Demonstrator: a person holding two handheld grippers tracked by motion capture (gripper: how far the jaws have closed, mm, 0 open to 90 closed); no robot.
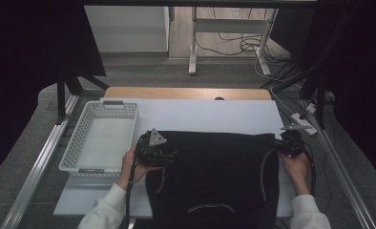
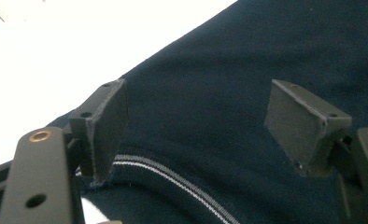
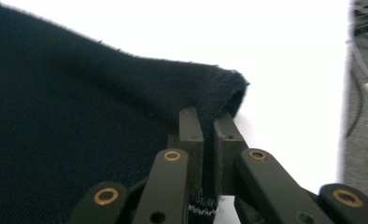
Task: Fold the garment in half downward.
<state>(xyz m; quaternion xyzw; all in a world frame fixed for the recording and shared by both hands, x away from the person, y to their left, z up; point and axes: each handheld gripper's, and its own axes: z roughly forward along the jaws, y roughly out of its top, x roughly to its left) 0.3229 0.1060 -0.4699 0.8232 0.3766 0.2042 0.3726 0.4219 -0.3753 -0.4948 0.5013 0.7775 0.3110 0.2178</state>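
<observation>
At bench right edge: right claw [image 3: 209, 135] pinching dark sweater [image 1: 214, 167] corner; left claw [image 2: 196, 126] wide above striped hem [image 2: 173, 177]. Risk: thin pinch, perhaps single-layer, slipping under pull.

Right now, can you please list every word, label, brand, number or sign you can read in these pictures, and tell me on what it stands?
None: no readable text in the three views.
Garment: pale stripes only, no letters; no label visible.
Basket: holes only, no print.
Left tool and right tool: no markings visible.
Power strip: too small to tell.
</observation>
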